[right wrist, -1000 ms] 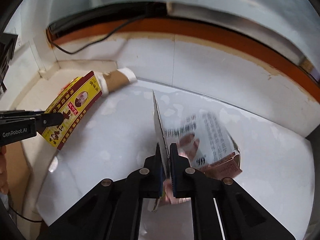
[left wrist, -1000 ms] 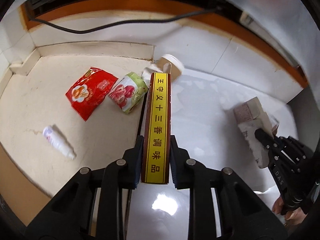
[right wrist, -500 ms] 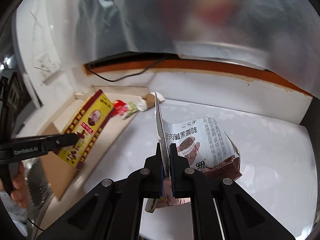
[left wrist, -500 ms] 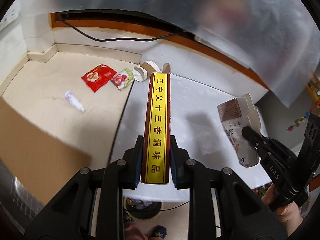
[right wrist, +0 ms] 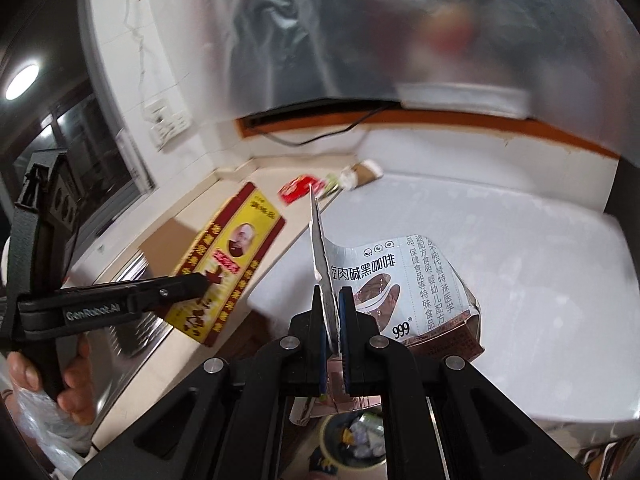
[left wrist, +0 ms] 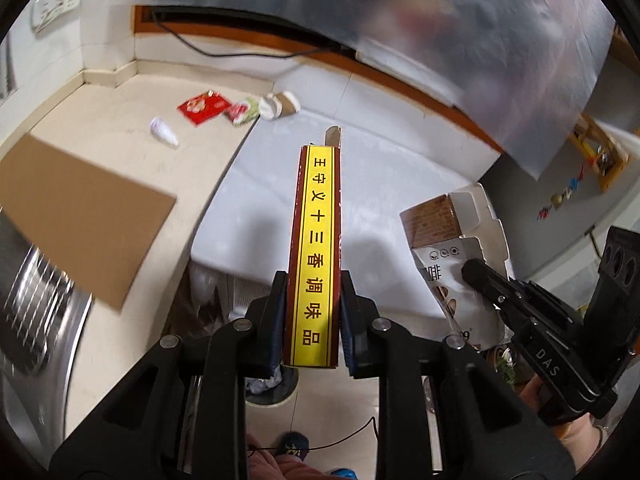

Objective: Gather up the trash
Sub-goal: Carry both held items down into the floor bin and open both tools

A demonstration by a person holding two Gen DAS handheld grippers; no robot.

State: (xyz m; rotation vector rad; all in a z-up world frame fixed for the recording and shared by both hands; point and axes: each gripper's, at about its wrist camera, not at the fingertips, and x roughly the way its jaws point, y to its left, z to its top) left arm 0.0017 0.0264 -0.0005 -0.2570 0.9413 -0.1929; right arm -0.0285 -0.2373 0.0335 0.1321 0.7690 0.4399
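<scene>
My left gripper (left wrist: 313, 322) is shut on a long yellow and dark-red seasoning box (left wrist: 318, 248), held lengthwise above the counter's front edge. The same box (right wrist: 228, 264) shows at the left of the right wrist view. My right gripper (right wrist: 331, 330) is shut on the flap of a flattened white coffee carton (right wrist: 404, 280), which also hangs at the right of the left wrist view (left wrist: 456, 256). Below both grippers a round trash bin (right wrist: 354, 440) with crumpled litter stands on the floor. Far back on the counter lie a red snack packet (left wrist: 204, 106), a green-red packet (left wrist: 240, 112), a paper cup (left wrist: 282, 104) and a small white tube (left wrist: 164, 132).
A white table top (left wrist: 400, 168) adjoins the beige counter (left wrist: 100, 120). A brown cardboard sheet (left wrist: 80, 216) lies on the counter beside a steel sink (left wrist: 28, 312). A black cable (left wrist: 240, 54) runs along the back wall. A person's feet (left wrist: 292, 450) show near the floor.
Both grippers have drawn back and up from the counter with their boxes. The far litter looks smaller, and the sink, the cardboard, the floor and the trash bin have come into view.
</scene>
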